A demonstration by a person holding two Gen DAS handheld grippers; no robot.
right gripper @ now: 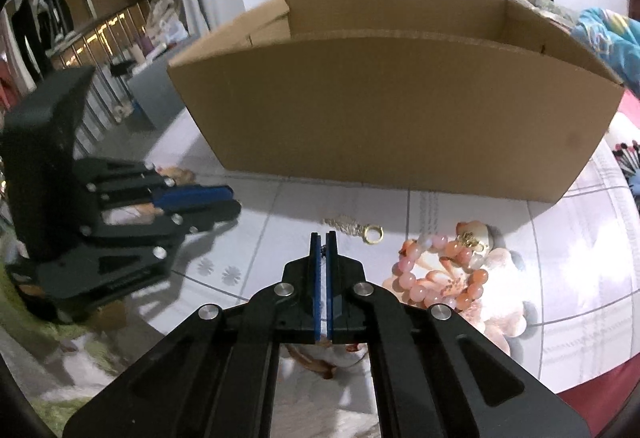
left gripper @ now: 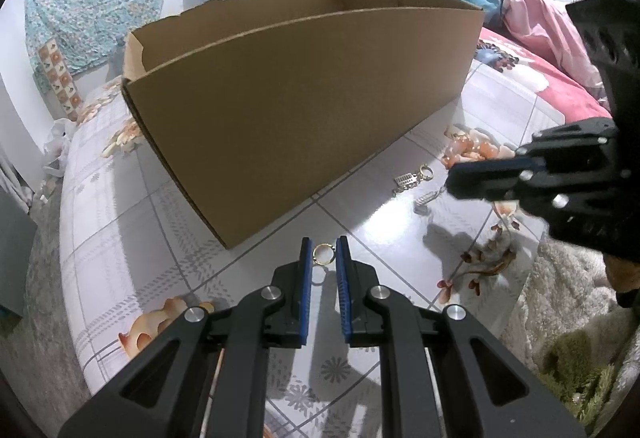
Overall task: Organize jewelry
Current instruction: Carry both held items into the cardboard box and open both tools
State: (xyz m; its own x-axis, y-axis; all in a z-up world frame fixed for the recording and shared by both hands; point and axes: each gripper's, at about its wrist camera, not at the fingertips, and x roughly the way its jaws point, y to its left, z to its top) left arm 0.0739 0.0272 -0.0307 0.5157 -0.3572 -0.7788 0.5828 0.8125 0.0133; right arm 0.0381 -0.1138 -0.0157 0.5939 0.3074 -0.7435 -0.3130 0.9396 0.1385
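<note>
Small gold ring (left gripper: 323,253), thin band, sits upright between the left gripper (left gripper: 324,252) pads, jaws clenched on it, just in front of the cardboard box (left gripper: 304,109) near corner. Right gripper (right gripper: 324,242) jaws fully clenched; whether they pinch the silver chain (right gripper: 347,226) is unclear. Chain's gold clasp (right gripper: 374,234) lies just right of those jaws, before the box. Pink bead bracelet (right gripper: 436,274) lies further right on the tiled-print bench (left gripper: 120,205).
</note>
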